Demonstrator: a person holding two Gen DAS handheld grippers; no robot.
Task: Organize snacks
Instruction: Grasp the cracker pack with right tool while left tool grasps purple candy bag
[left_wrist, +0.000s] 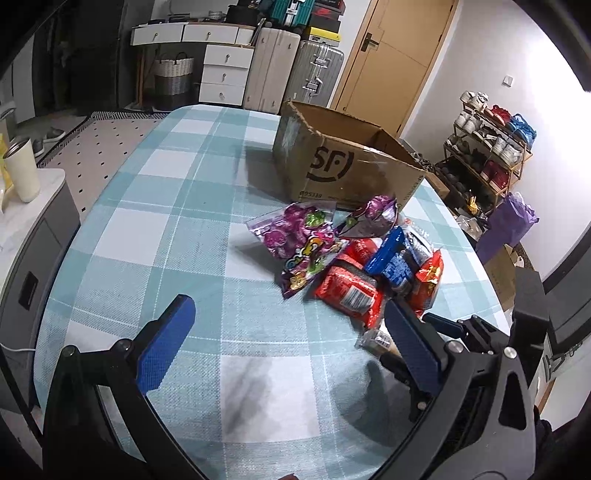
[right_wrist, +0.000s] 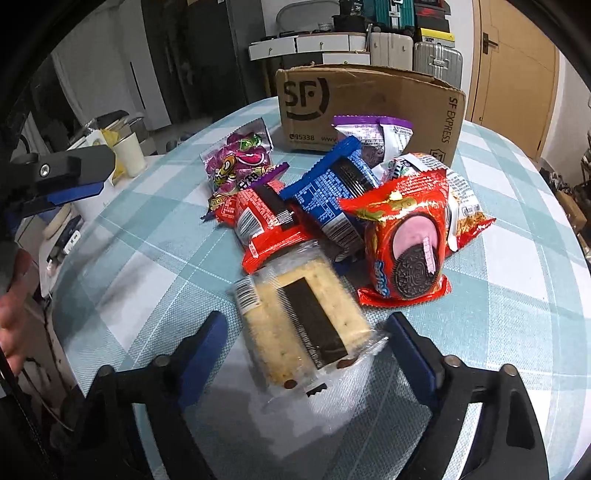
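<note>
Snacks (right_wrist: 332, 206) overlap, hiding lower packets; the clear cracker pack (right_wrist: 303, 325) lies blurred between the spread right tongs (right_wrist: 306, 347), untouched. Left tongs (left_wrist: 284, 332) spread, empty.

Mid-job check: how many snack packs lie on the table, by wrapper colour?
Purple or pink plastic packs: 3
Red foil packs: 2
Blue pack: 1
Clear cracker pack: 1
White pack, partly hidden: 1
Total: 8

checked table (left_wrist: 155, 206), snacks (right_wrist: 325, 206), box (left_wrist: 354, 162)
</note>
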